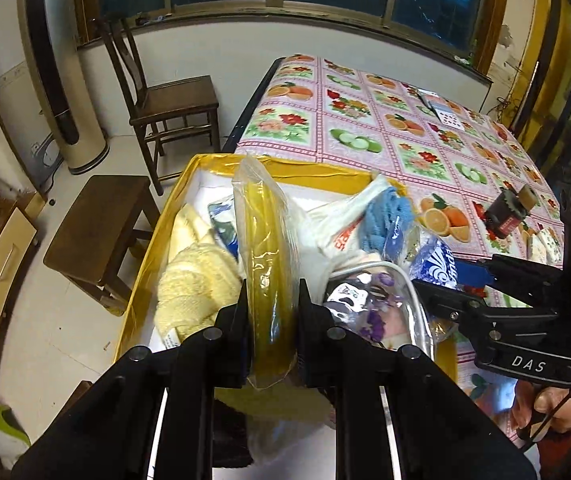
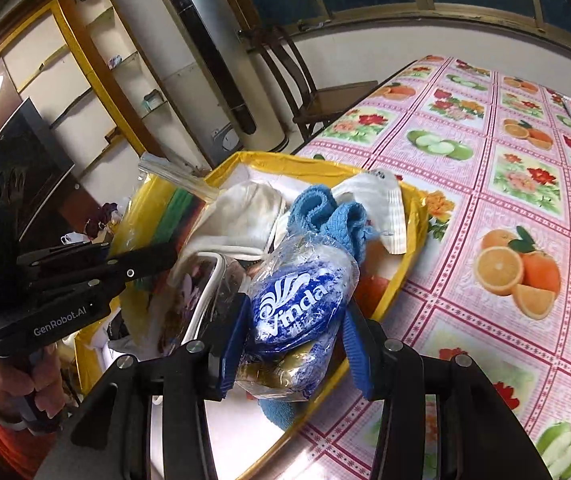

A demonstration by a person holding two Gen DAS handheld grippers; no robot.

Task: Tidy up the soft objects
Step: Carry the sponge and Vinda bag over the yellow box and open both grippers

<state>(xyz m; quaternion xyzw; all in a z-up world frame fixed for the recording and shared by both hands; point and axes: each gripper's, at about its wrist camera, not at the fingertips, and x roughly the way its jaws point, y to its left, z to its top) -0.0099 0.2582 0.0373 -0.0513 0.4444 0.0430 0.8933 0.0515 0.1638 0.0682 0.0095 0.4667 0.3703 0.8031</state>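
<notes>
Left wrist view, left gripper squeezing a yellow bagged roll between its fingers over the yellow box, right gripper gripping a blue tissue pack, both sitting above the box's near end.

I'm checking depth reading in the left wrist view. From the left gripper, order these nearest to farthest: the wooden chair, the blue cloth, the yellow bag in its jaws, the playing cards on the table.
1. Yellow bag, clamped in the left gripper itself.
2. Blue cloth, ahead and right, in the yellow box.
3. Wooden chair and playing cards, both well beyond the box, chair left, cards right; too close to rank.
</notes>
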